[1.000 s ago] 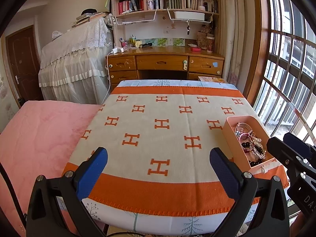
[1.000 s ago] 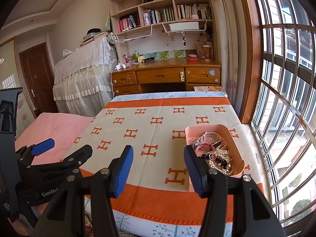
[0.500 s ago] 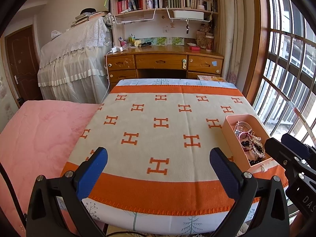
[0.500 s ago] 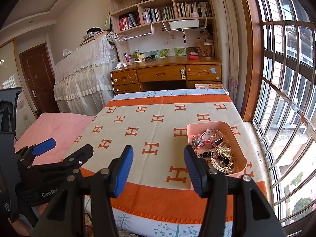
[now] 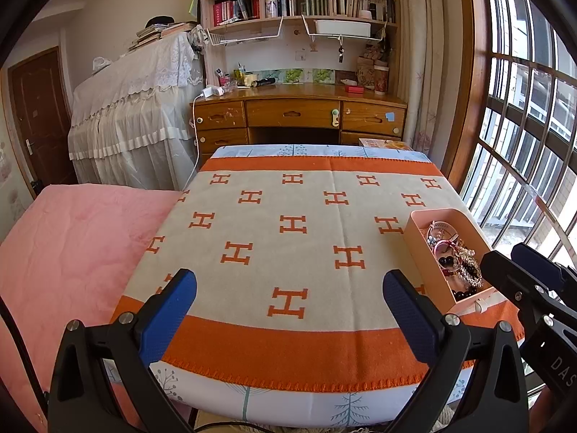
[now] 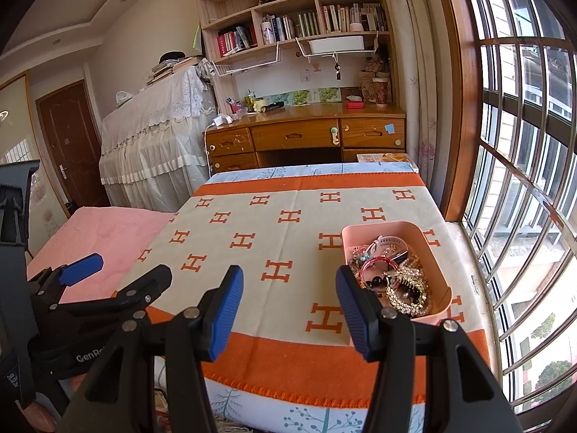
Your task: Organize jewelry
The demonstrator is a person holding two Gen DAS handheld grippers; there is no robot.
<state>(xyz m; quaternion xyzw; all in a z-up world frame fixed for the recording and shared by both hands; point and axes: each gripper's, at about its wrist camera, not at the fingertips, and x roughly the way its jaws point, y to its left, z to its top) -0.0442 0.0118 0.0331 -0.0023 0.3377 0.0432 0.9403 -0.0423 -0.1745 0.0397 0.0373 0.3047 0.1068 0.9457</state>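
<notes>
Jewelry location: the tangled heap of jewelry [image 6: 391, 276] (bead bracelets, pearl strands, a pink bangle, a gold-tone clip) lies inside the pink rectangular plastic bin [image 6: 438, 252].
Bin location: on the beige woven blanket with orange H motifs and orange border [image 5: 288, 238], near its right front corner, beside the window.
Task state: all visible jewelry is in the bin, unsorted; this fits pieces waiting to be laid out as well as pieces already gathered in.
Right gripper [image 6: 288, 310]: jaws spread wide, holding nothing; bin lies just ahead and to the right of the right-hand jaw.
Left gripper [image 5: 288, 314]: jaws spread wide, holding nothing; bin lies well off to its right.
Nearer hand: right.
Bin long axis: runs front to back, roughly along the gripper's pointing direction.
Materials: bin rigid, smooth, rounded corners; jewelry small, glossy, interlocked, judged prone to snagging; blanket soft, matte.
</notes>
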